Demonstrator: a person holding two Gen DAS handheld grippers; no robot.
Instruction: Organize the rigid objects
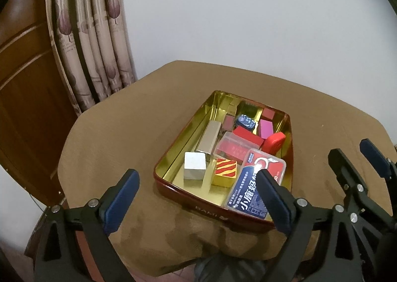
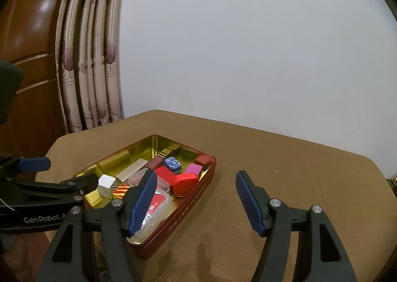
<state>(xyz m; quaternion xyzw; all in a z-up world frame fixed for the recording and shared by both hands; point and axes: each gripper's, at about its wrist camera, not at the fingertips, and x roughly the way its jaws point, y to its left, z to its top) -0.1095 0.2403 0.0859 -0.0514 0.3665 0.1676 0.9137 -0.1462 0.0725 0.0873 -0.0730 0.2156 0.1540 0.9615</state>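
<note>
My left gripper (image 1: 196, 181) and right gripper (image 2: 196, 187) are showing black arms with dark blue pads. The table (image 1: 104, 138) is wearing a plain tan cloth. The tin (image 1: 173, 186) is gleaming gold inside and dark red outside. In it, I am seeing a silver cube (image 1: 194, 169), a block (image 1: 225, 172) striped red and yellow, a clear case (image 1: 250, 192) labelled blue and red, a red lid (image 1: 273, 141), a pink block (image 1: 266, 128) and a blue-and-white patterned piece (image 1: 245, 121). The curtain (image 1: 99, 41) is showing beige with mauve leaf motifs.
</note>
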